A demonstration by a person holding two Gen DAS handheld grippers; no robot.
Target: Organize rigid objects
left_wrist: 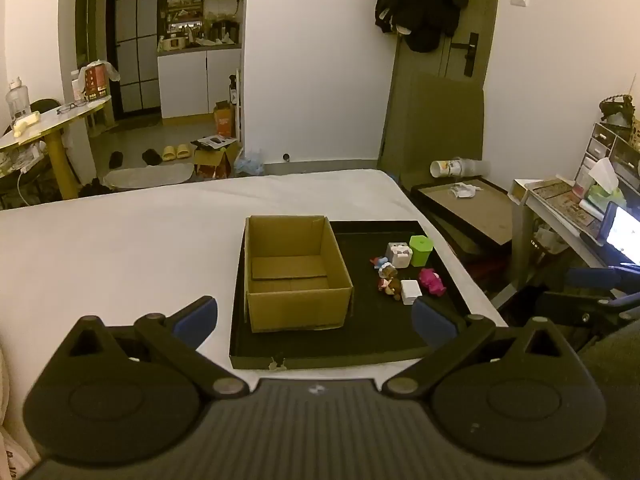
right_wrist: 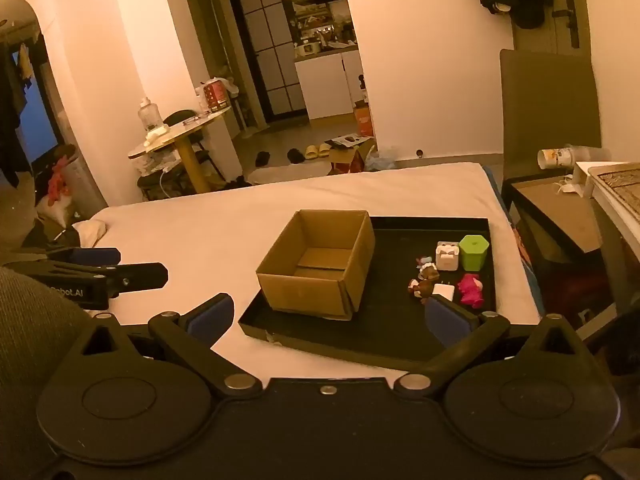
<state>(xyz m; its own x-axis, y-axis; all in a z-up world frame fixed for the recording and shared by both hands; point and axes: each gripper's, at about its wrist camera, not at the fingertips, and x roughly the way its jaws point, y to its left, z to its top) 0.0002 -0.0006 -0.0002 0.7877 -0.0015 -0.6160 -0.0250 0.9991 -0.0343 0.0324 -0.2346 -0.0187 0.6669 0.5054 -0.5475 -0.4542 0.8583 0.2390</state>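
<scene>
An open, empty cardboard box (left_wrist: 294,272) (right_wrist: 320,266) stands on the left part of a black tray (left_wrist: 332,344) (right_wrist: 376,332) on a white bed. Right of the box lie small toys: a green hexagonal pot (left_wrist: 421,250) (right_wrist: 474,252), a white cube (left_wrist: 399,255) (right_wrist: 447,255), a pink figure (left_wrist: 432,281) (right_wrist: 470,289), a brown figure (left_wrist: 390,285) (right_wrist: 422,286) and a white charger (left_wrist: 411,292) (right_wrist: 443,291). My left gripper (left_wrist: 314,320) is open and empty, in front of the tray. My right gripper (right_wrist: 328,316) is open and empty, near the tray's front edge.
The white bed (left_wrist: 120,248) stretches left and far. The left gripper shows at the left of the right wrist view (right_wrist: 100,270). A dark side table (left_wrist: 464,208) and a cluttered desk (left_wrist: 568,208) stand to the right. A round table (right_wrist: 180,140) stands beyond the bed.
</scene>
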